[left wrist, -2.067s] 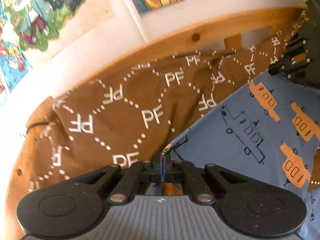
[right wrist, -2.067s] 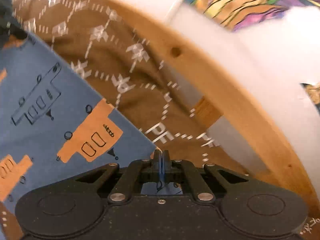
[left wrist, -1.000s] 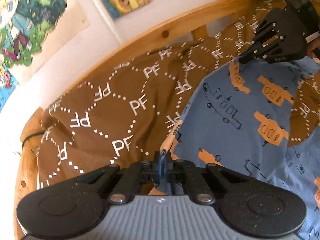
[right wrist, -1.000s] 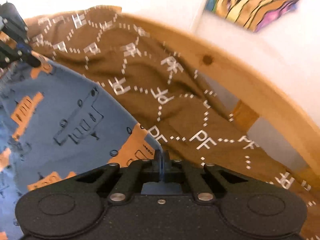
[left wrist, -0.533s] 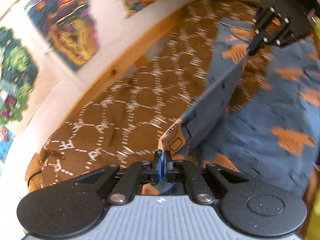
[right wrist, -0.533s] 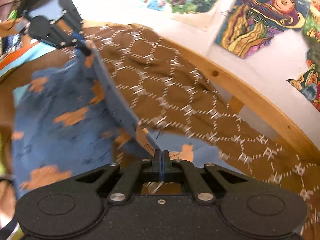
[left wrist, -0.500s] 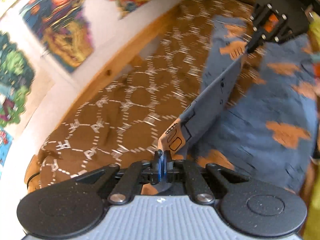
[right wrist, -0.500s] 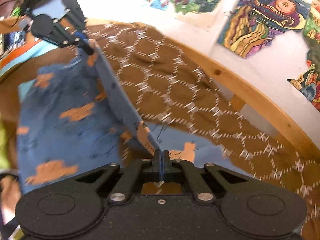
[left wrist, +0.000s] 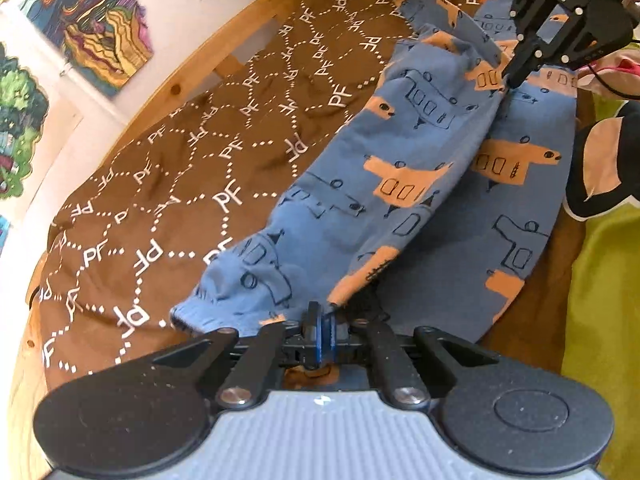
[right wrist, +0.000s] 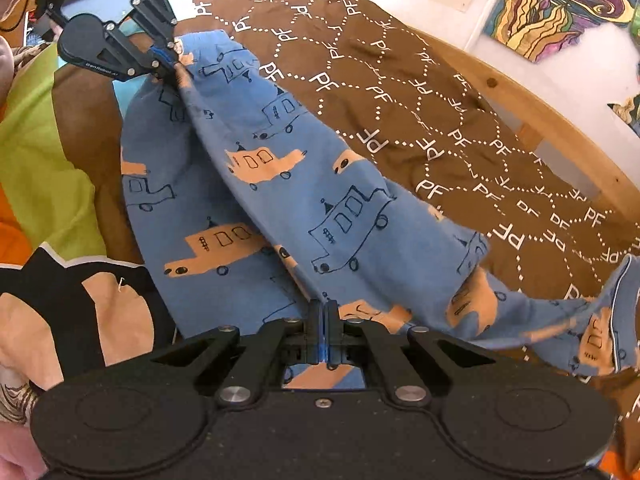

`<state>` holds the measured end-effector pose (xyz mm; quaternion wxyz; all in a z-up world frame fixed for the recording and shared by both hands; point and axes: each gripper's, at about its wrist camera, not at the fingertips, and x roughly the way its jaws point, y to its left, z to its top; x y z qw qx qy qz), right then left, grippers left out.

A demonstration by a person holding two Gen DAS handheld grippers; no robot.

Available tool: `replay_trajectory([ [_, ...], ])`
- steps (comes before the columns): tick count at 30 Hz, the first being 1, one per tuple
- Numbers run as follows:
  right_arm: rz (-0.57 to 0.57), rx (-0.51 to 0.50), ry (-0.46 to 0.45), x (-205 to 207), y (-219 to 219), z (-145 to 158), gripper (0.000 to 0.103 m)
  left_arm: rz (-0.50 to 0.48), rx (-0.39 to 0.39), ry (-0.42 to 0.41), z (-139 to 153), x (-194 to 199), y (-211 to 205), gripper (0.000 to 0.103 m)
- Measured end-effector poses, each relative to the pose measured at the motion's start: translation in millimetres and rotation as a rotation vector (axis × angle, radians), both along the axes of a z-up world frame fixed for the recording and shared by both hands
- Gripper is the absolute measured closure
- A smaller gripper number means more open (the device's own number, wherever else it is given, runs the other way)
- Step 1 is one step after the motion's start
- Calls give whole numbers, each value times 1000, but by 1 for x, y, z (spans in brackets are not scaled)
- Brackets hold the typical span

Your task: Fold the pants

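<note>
Writing: my brown bedspread carries the letters "PF" in white, repeated inside dotted white hexagons, some mirrored or upside down. The body of my left gripper, seen from the right wrist, bears a small white line of print that I cannot read with certainty. The blue pants have no words, only drawn vehicles in orange and in dark outline.

Left gripper: my fingers are pressed together on a pinch of the pants fabric, close to a ribbed cuff that lies on the bedspread just to its left.

Right gripper: my fingers are likewise closed tight on a fold of the same pants.

Pants: stretched between my two grippers as a raised ridge, one layer draped over another, the lower part resting on the bedspread. In the right wrist view a loose end trails toward the right edge.

Edges: a wooden bed rail bounds the far side, with a white wall and coloured posters behind it. On the near side lies a green and orange cover.

Open room: bare bedspread spreads wide between the pants and the rail.
</note>
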<state>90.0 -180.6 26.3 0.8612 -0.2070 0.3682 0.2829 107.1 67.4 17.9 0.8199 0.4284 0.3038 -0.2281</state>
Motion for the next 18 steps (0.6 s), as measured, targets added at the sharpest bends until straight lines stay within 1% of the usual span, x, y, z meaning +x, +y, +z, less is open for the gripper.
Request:
replay_trajectory([
  [5,-5,1,0,3,-1,3,103,-6,-10,14,2,-2,4,99],
  [8,17,-22,5,-3,2,5,103,-37,23,12,2,-5,3,100],
  [13,82,-51,19,-21,10,13,103,-70,39,32,3,-6,9,100],
  [15,80,-44,28,-27,12,13,103,-76,53,29,0,-9,11,100],
  [18,55,-33,36,-29,13,5,103,-84,69,13,-5,-12,11,94],
])
